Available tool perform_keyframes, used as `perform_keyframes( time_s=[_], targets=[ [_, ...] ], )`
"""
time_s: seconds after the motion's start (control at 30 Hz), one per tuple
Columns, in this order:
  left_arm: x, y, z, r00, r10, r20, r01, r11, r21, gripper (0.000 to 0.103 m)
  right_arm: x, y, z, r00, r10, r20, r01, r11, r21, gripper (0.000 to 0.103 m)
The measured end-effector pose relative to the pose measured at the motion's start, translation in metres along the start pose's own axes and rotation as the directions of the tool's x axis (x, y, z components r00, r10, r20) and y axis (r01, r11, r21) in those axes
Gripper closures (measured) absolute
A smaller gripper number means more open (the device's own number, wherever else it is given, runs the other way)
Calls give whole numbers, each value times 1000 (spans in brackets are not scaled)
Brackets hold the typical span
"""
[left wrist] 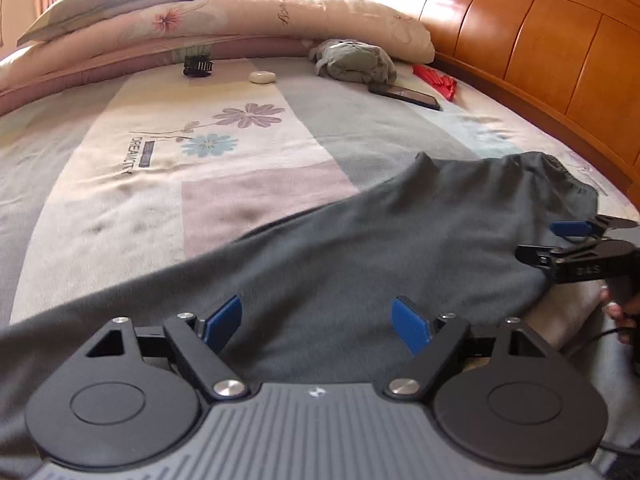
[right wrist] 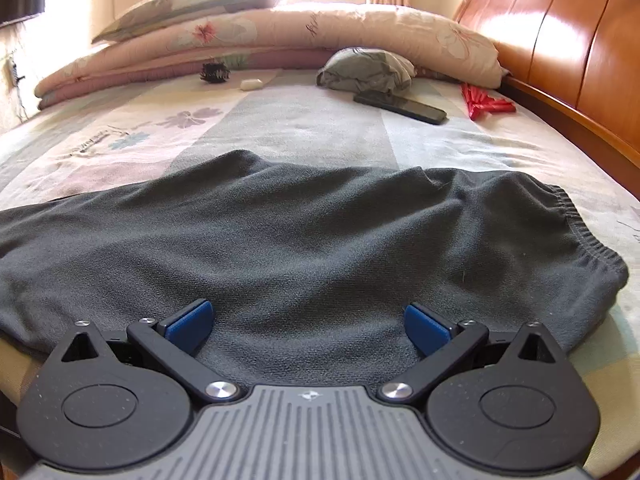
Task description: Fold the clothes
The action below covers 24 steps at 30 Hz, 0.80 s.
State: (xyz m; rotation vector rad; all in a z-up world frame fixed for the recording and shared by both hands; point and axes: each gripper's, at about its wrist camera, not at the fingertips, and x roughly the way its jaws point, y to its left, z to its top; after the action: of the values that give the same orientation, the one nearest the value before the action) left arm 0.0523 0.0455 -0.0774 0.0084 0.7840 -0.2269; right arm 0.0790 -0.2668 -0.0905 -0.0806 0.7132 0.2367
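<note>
Trousers [right wrist: 304, 240] flat beneath both wide-open tools, left [left wrist: 316, 326] and right [right wrist: 308, 326], seemingly untouched.

1. Left hand-held gripper [left wrist: 316, 322]: black linkage arms with silver pivot screws, royal-blue pads [left wrist: 412, 326], two round black housings, ribbed grey body bearing a small white emblem.
2. Right hand-held gripper [right wrist: 308, 326]: the same black, blue and grey build; seen side-on from the left camera, pale lettering marks its black finger.

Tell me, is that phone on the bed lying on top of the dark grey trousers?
No, the phone lies on the bare bedspread well beyond the dark grey trousers, near a crumpled grey-green garment.
</note>
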Motion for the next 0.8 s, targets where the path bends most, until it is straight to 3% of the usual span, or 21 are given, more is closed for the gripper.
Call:
perform_keyframes(
  time_s=[0.1,0.3,0.47,0.7,0.8],
  targets=[
    [17,14,-3,998,50,-24,-51,997,-63,20,-14,17,7,999,42,27,-41,998,-38,0],
    [15,24,-6,998,62,-8,-62,993,-104,20,-21,83,17,978,201,60,-182,953,-242,0],
    [16,27,-7,998,57,-4,-57,993,-99,20,5,124,9,963,263,-64,-270,917,-294,0],
    [13,26,-1,998,61,-13,-62,990,-129,20,-17,89,0,960,275,-56,-281,927,-249,0],
    [10,20,5,1000,27,13,-25,992,-120,20,-20,48,21,980,197,33,-186,961,-205,0]
  ],
)
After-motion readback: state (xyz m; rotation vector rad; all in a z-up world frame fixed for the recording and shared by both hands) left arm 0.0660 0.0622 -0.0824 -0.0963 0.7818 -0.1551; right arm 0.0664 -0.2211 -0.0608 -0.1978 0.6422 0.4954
